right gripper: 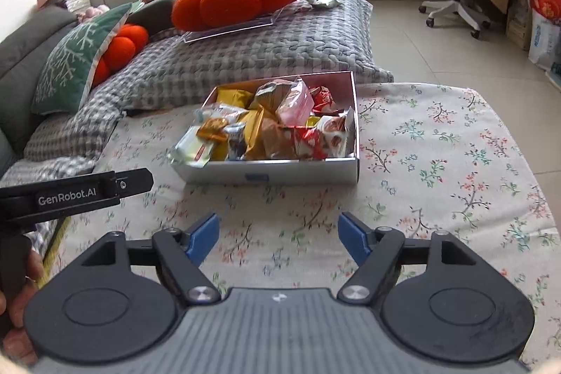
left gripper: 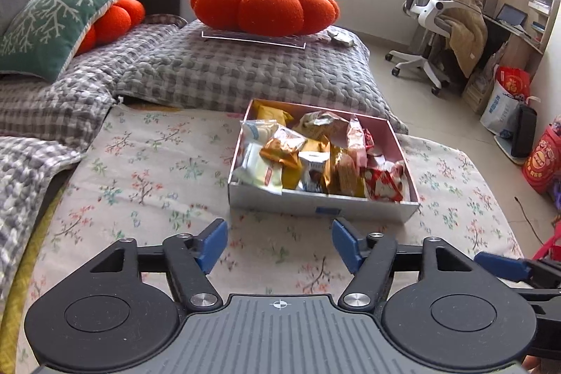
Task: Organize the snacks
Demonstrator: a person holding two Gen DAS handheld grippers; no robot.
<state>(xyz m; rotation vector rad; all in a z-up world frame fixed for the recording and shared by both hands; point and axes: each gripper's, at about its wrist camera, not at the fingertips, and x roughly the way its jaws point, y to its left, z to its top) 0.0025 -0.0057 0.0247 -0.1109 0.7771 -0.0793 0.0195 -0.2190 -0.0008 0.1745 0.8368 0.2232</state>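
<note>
I have both claws hanging empty over the floral-cloth tabletop (left gripper: 147,170), on the near side of the snack box (left gripper: 322,204). The left claw (left gripper: 279,242) has its blue pads spread wide with nothing between them, and the right claw (right gripper: 278,239) is spread the same way, also short of the box (right gripper: 270,169).

The box sits on the cloth, open-topped and piled with wrapped snacks (left gripper: 315,156), several standing on edge or leaning on one another. At the box's left near corner a pale packet (right gripper: 191,153) droops over the wall.

I judge these packets to be light, crinkly and slippery, with soft or brittle contents, so a hard squeeze could crush them. I would pinch a packet by its crimped end seal or a free corner, not across the belly. The overhanging pale packet offers the easiest edge.

The box looks like thin card: light, likely to slide on the cloth if nudged, so one claw may need to steady its near wall.
</note>
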